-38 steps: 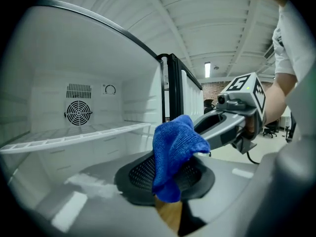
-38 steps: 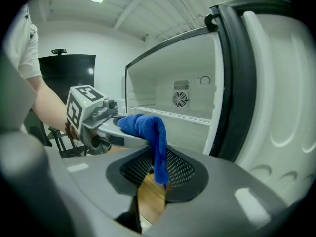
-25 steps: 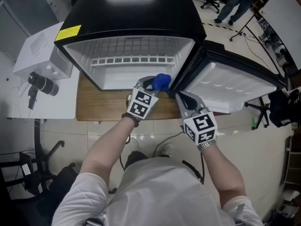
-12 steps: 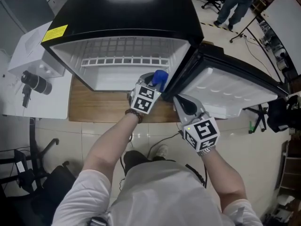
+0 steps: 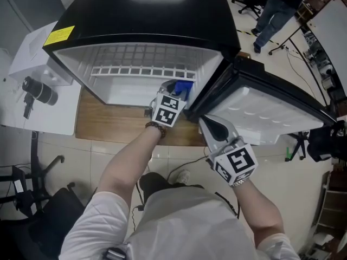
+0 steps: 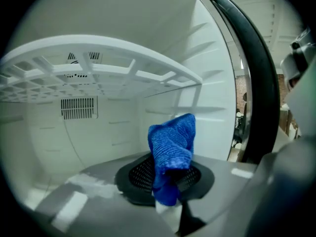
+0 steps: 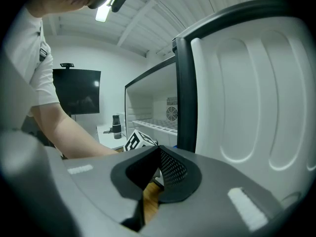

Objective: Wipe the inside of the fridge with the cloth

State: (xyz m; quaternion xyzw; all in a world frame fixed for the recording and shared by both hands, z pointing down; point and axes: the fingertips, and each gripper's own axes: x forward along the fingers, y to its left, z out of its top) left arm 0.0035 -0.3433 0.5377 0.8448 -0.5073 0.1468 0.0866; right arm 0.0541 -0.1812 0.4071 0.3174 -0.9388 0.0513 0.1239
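Since the blue cloth (image 6: 172, 152) is a soft, ribbed knit bunched into a wad, it should be light and limp, giving under any pressure and more likely to fold or drag than to slip. I judge the sensible hold is low on the bunch, leaving a thick pad free to meet the walls. That is how it sits now: the left gripper (image 6: 168, 184) has its jaws clamped on the cloth's lower end. The long axis runs on from the jaws into the compartment, with the free end leading and tipped slightly toward the right wall. It hangs just inside the fridge (image 5: 135, 39) at the front right corner of the opening, below the white wire shelf (image 6: 98, 68), and touches no wall that I can see. The door (image 5: 271, 112) stands wide open to the right. The right gripper (image 7: 155, 167) waits beside the door's inner face, jaws together and empty. The fridge rests on a wooden board (image 5: 119, 126).
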